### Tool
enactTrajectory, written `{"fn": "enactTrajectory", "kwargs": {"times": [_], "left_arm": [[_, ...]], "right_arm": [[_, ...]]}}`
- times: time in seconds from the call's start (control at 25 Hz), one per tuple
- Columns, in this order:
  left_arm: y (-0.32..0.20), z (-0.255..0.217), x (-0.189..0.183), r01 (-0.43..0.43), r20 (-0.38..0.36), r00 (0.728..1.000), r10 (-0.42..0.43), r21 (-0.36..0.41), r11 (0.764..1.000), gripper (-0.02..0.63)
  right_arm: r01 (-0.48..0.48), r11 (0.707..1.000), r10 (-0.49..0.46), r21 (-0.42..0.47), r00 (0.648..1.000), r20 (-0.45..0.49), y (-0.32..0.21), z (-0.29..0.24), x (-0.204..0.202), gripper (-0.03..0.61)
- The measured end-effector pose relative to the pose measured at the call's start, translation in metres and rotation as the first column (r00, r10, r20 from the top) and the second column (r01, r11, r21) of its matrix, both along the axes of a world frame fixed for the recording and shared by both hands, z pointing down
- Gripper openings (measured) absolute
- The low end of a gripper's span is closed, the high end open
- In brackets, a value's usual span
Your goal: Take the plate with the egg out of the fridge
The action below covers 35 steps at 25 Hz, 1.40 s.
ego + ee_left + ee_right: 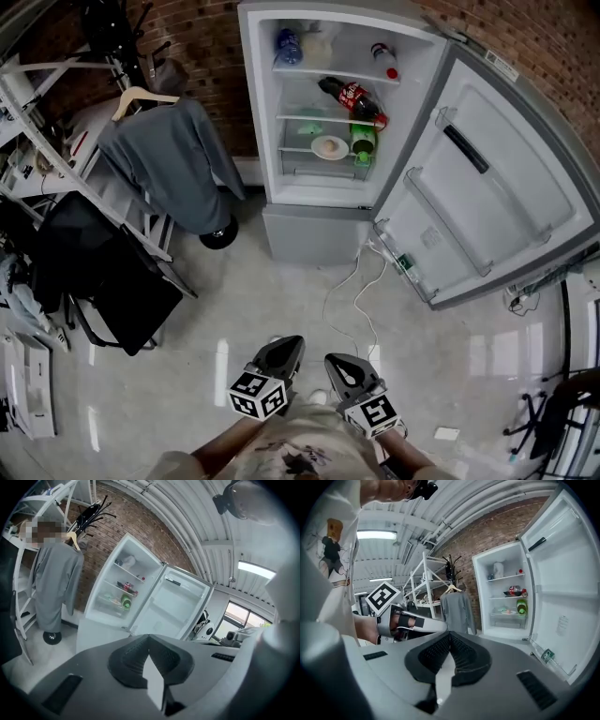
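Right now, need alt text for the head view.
An open fridge stands across a shiny floor, a plate with an egg on a lower shelf beside a green bottle. At the bottom edge the left gripper and right gripper, both shut and empty, point toward it; a grey jacket hangs at left.

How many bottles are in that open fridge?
4: a blue bottle top shelf left, a red-capped bottle top right, a cola bottle lying below, a green bottle beside the plate. Others may be hidden.
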<state>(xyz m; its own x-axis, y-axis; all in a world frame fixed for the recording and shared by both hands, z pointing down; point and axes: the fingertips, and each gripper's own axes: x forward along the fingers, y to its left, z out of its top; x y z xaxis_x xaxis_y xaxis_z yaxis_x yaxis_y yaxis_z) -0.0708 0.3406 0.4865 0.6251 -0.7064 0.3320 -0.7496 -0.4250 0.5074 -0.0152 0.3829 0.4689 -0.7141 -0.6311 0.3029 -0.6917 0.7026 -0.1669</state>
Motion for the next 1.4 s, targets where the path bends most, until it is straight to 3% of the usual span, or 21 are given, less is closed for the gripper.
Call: {"fn": "enactTrajectory", "kwargs": {"times": [0.28,0.56,0.8,1.4], "left_arm": [[-0.077,-0.014,-0.052,-0.063,0.020,0.998,0.063,0.029,0.998,0.009],[-0.128,-0.014,-0.072,-0.130,0.010,0.991,0.130,0.037,0.991,0.009],[-0.146,-0.002,-0.087,-0.141,-0.009,0.990,0.141,-0.006,0.990,0.009],[-0.225,0.003,-0.076,-0.126,0.020,0.992,0.126,-0.013,0.992,0.009]], "right_arm": [[-0.071,0.998,0.071,0.002,0.997,0.033,-0.083,-0.015,-0.046,0.006],[-0.172,0.985,0.171,0.011,0.985,0.025,-0.138,-0.013,-0.062,0.006],[-0.158,0.987,0.158,-0.041,0.987,0.000,-0.155,0.000,-0.078,0.006],[-0.228,0.974,0.228,-0.009,0.973,0.039,-0.259,0.005,-0.051,0.006]]}}
